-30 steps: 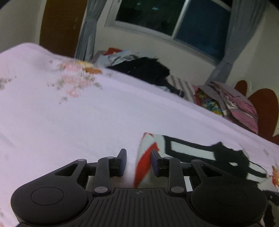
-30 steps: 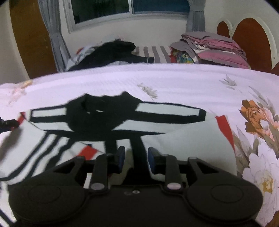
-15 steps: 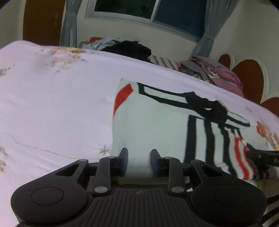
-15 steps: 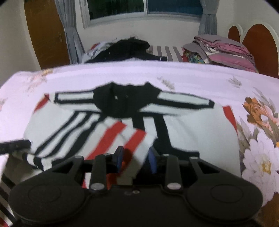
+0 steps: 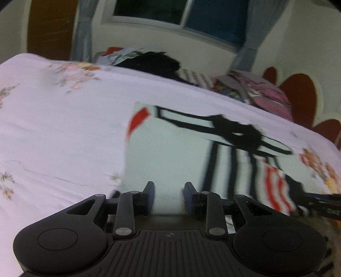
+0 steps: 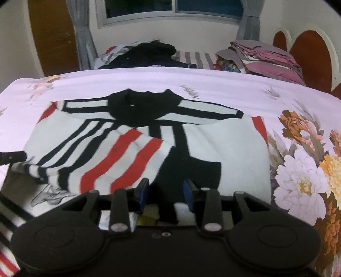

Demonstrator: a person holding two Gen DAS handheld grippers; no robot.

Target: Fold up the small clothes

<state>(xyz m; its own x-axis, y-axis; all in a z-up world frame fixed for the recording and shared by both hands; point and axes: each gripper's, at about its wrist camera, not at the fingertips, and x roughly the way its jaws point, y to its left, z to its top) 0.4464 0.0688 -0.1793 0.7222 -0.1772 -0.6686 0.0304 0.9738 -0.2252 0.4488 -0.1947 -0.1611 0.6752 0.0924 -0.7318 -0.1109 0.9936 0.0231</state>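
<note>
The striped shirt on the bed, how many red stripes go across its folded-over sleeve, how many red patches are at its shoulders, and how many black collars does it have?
Striped shirt, counted in the right wrist view:
Red stripes on the folded sleeve: 2
Red shoulder patches: 2
Black collar: 1
Total: 5

Dim indoor light, probably overhead; dark window (image 6: 174, 8). Motion-blurred left view, sharper right view, fisheye-bent and vignetted edges.
</note>
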